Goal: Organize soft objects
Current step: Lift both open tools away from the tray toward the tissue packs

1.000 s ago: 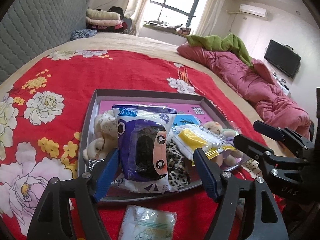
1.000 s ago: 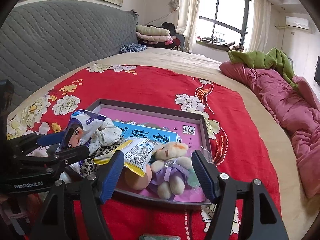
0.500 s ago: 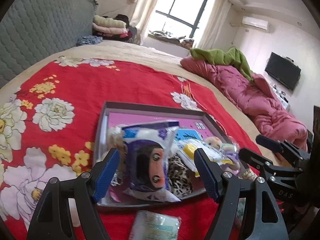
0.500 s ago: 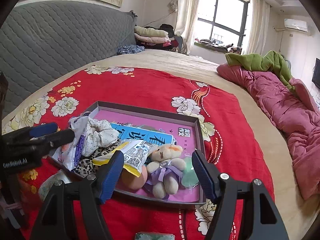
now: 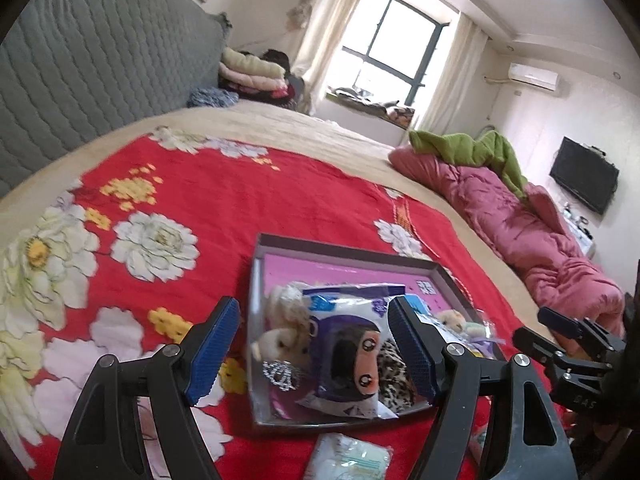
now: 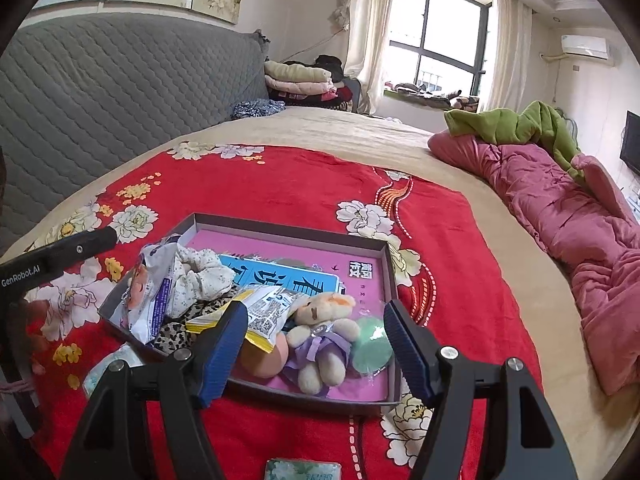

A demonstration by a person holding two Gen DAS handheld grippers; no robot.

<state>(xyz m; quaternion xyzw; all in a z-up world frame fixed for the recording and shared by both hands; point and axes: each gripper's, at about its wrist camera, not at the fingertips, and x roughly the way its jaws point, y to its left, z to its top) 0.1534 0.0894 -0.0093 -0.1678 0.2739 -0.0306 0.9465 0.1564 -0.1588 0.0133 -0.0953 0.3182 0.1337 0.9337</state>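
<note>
Left gripper (image 5: 314,352) has been pulled back from the tray (image 5: 344,254), purple packet (image 5: 344,356) seemingly left inside; both grippers are seen apart and empty, right gripper (image 6: 316,346) unmoved.

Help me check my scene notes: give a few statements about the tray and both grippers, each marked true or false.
1. The small cream plush bear in a purple dress lies inside the shallow grey tray with a pink floor. True.
2. The right gripper is shut on the bear. False: its jaws stand open and hold nothing.
3. The left gripper has open, empty jaws. True.
4. The white plastic tissue pack lies inside the tray. False: it lies on the red floral blanket, outside the tray's near rim.
</note>
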